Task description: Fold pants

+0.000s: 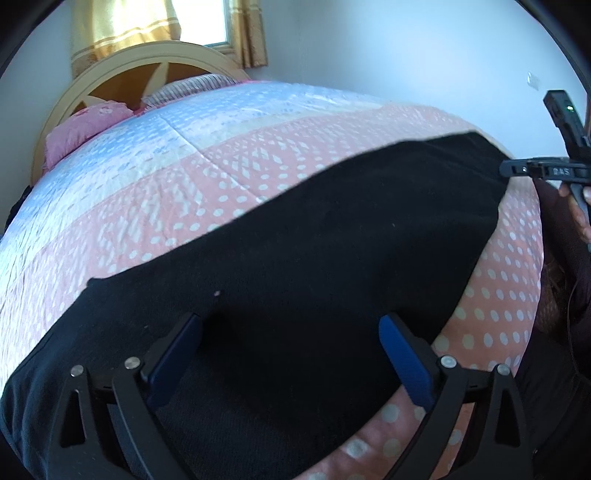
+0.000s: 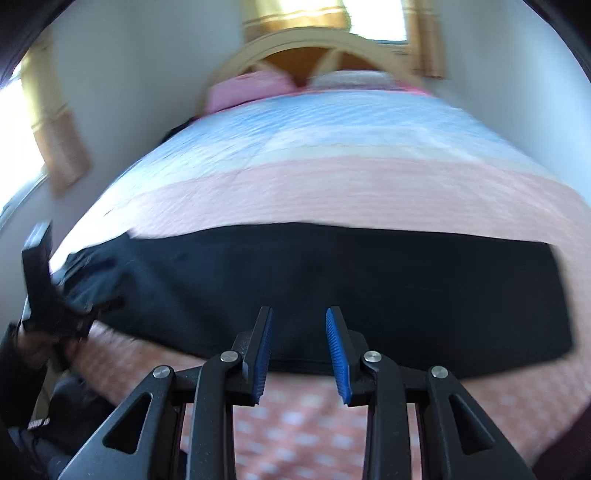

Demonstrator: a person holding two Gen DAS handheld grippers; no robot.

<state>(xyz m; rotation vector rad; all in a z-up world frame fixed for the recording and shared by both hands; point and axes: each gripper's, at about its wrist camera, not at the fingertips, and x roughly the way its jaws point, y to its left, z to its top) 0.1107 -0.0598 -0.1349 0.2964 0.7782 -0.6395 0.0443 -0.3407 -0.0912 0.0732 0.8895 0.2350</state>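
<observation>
Black pants (image 1: 314, 240) lie spread flat in a long band across the pink dotted quilt (image 1: 258, 158). My left gripper (image 1: 290, 321) hovers over the near left part of the pants, jaws wide open, nothing pinched between the blue pads (image 1: 406, 365). In the right wrist view, which is blurred, the pants (image 2: 369, 288) stretch from left to right. My right gripper (image 2: 299, 312) stands over their near edge, jaws partly apart with only a gap between the pads. The left gripper's body (image 2: 48, 295) shows by the bunched left end.
The quilt (image 2: 332, 184) turns pale blue toward a rounded wooden headboard (image 1: 147, 55) with a pink pillow (image 1: 85, 125). Yellow curtains (image 1: 122, 26) hang at the window behind. A hand (image 1: 580, 218) holds the right gripper's frame (image 1: 554, 171) at the bed's right edge.
</observation>
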